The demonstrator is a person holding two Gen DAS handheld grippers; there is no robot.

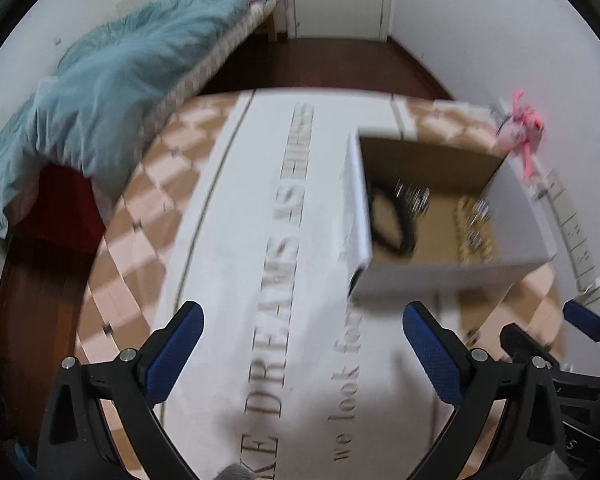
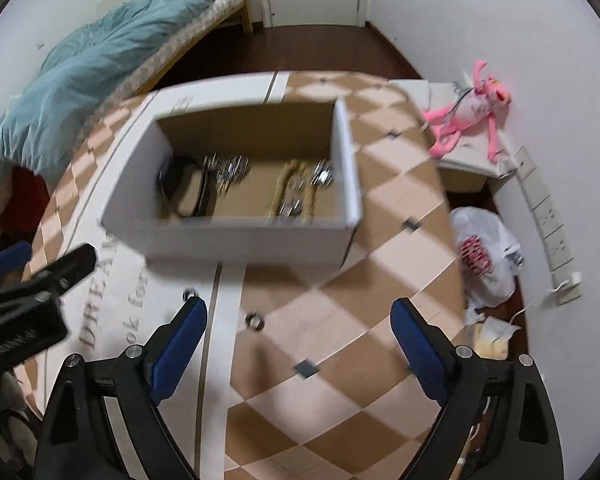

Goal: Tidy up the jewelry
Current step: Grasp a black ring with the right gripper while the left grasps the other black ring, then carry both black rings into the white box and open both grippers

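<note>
A white cardboard box [image 2: 236,236] stands open on the checkered tablecloth [image 2: 380,264]. Inside lie a black band [image 2: 188,192], silver pieces [image 2: 230,170] and a gold chain [image 2: 292,192]. Two small rings [image 2: 255,320] [image 2: 189,293] lie on the cloth in front of the box. My right gripper [image 2: 298,340] is open and empty, just short of the nearer ring. My left gripper [image 1: 302,354] is open and empty over the cloth's white lettered strip, left of the box [image 1: 440,280]. The left gripper also shows at the left edge of the right wrist view [image 2: 40,280].
A bed with a blue quilt [image 2: 88,68] lies beyond the table on the left. A pink plush toy [image 2: 472,116] sits on a stand at the right wall. A white plastic bag [image 2: 484,256] and a power strip [image 2: 556,240] lie on the floor right of the table.
</note>
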